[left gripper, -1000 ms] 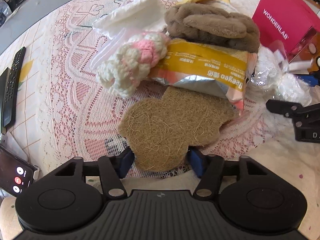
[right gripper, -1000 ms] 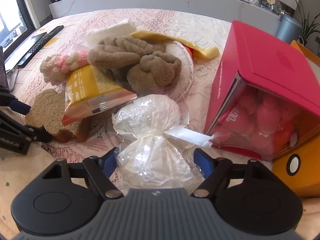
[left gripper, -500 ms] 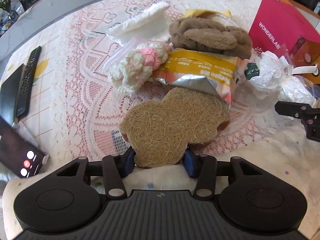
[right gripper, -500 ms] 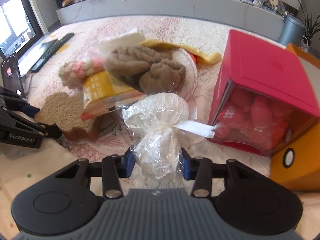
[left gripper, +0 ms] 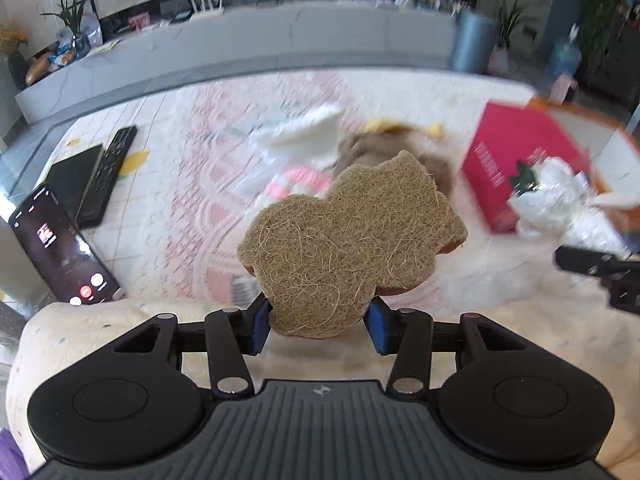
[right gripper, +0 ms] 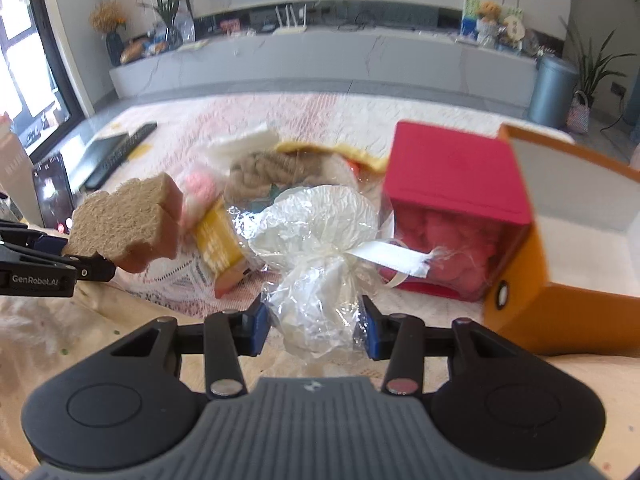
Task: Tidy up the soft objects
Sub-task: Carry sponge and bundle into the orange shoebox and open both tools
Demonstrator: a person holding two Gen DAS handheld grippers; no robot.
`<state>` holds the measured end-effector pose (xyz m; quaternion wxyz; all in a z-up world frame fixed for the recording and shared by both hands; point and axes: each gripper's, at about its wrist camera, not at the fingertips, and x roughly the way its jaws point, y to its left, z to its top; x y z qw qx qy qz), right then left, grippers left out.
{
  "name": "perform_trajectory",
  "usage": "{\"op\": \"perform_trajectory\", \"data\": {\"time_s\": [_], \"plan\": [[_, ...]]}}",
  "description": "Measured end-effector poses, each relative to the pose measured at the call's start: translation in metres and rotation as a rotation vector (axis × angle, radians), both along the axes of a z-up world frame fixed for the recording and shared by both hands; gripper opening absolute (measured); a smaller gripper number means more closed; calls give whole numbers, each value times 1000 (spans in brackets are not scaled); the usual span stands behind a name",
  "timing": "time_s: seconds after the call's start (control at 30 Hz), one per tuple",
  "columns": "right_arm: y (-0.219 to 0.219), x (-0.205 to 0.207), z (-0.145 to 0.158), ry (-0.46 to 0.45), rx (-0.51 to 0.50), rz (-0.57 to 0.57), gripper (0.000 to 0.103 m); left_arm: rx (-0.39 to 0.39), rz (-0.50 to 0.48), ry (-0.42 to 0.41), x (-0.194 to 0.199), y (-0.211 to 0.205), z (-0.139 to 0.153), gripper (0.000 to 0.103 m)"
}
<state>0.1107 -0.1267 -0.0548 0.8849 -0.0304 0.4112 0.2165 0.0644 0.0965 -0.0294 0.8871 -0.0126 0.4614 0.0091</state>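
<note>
My left gripper (left gripper: 318,326) is shut on a brown fibre sponge (left gripper: 352,244) shaped like a cloud, held up above the lace tablecloth (left gripper: 188,216). The same sponge (right gripper: 120,224) shows at the left of the right wrist view, in the left gripper (right gripper: 72,256). My right gripper (right gripper: 314,324) is shut on a clear cellophane bag (right gripper: 320,240) of white stuff tied with a white ribbon, also lifted off the table. That bag (left gripper: 560,204) appears at the right of the left wrist view.
On the table lie a brown plush piece (right gripper: 272,172), a pink-and-white knitted item (right gripper: 196,192), a yellow packet (right gripper: 218,240) and a white cloth (left gripper: 304,136). A red box (right gripper: 456,188) and an open orange box (right gripper: 576,240) stand at the right. A phone (left gripper: 60,248) and remote (left gripper: 106,168) lie left.
Both grippers closed on their objects and lifted them off the table. The views rose and tilted up, so the room behind now shows.
</note>
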Motion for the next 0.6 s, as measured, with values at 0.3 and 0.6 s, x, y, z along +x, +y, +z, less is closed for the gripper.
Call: {"op": "perform_trajectory", "data": {"time_s": [0.3, 0.6], "plan": [[-48, -25, 40, -112, 38, -80, 45, -72, -112, -160, -1, -55, 54, 55], [-121, -7, 69, -161, 46, -209, 45, -185, -264, -122, 58, -134, 68, 55]]}}
